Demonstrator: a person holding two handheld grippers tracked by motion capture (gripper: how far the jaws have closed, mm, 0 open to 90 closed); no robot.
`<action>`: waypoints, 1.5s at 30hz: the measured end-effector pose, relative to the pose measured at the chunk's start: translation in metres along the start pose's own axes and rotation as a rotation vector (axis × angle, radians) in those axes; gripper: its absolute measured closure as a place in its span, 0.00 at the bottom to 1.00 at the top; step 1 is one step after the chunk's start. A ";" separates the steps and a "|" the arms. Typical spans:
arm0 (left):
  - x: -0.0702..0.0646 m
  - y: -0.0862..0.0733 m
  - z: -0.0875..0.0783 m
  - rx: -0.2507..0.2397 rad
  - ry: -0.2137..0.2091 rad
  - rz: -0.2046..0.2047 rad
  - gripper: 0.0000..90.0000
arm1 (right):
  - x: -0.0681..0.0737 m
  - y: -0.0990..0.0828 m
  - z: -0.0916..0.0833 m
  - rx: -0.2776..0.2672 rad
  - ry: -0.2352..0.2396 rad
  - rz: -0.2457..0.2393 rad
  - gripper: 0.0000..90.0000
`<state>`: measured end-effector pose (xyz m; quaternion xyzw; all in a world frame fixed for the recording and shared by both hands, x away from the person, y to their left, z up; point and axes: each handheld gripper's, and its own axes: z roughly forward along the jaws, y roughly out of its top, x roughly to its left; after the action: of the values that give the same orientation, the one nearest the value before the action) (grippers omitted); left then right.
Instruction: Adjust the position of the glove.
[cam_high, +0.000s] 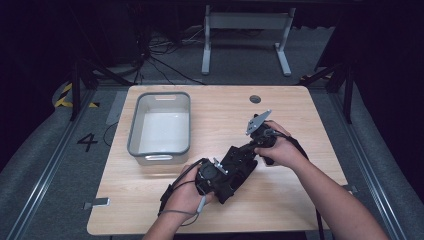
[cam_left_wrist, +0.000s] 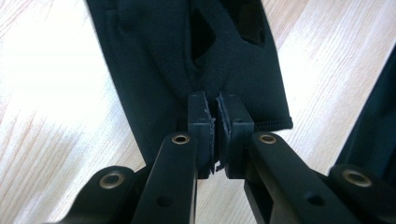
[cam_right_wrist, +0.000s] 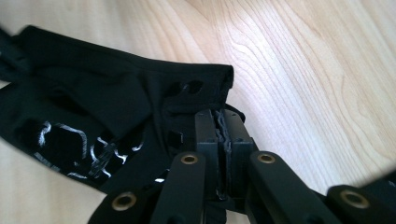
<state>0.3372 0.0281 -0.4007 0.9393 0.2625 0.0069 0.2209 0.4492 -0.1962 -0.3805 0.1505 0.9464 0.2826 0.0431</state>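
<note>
Both grippers are clamped on one black fabric garment (cam_high: 239, 162) with cut-out holes and silver print, which lies over the light wooden desk (cam_high: 300, 107) near its front edge, between the two hands. The left gripper (cam_left_wrist: 217, 122) has its fingers (cam_left_wrist: 198, 116) pinched tight on a fold of the cloth beside a stitched hem. The right gripper (cam_right_wrist: 223, 128) has its fingers (cam_right_wrist: 236, 133) clenched on the fabric edge by the cut-outs. A grey rectangular plastic tub (cam_high: 136, 131) stands at the desk's left, well apart from the garment.
</note>
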 end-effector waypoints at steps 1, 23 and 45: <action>0.000 0.000 0.000 0.001 0.000 0.000 0.94 | 0.003 -0.002 -0.004 -0.010 0.002 0.004 0.98; 0.006 0.009 -0.003 -0.006 -0.022 0.086 0.94 | 0.069 -0.063 -0.058 -0.117 -0.082 0.186 0.98; 0.008 0.029 0.036 0.078 -0.091 0.170 0.90 | 0.101 -0.110 -0.038 -0.038 -0.164 0.337 0.97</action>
<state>0.3629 -0.0043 -0.4216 0.9654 0.1715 -0.0275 0.1945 0.3185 -0.2722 -0.4080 0.3285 0.8956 0.2904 0.0752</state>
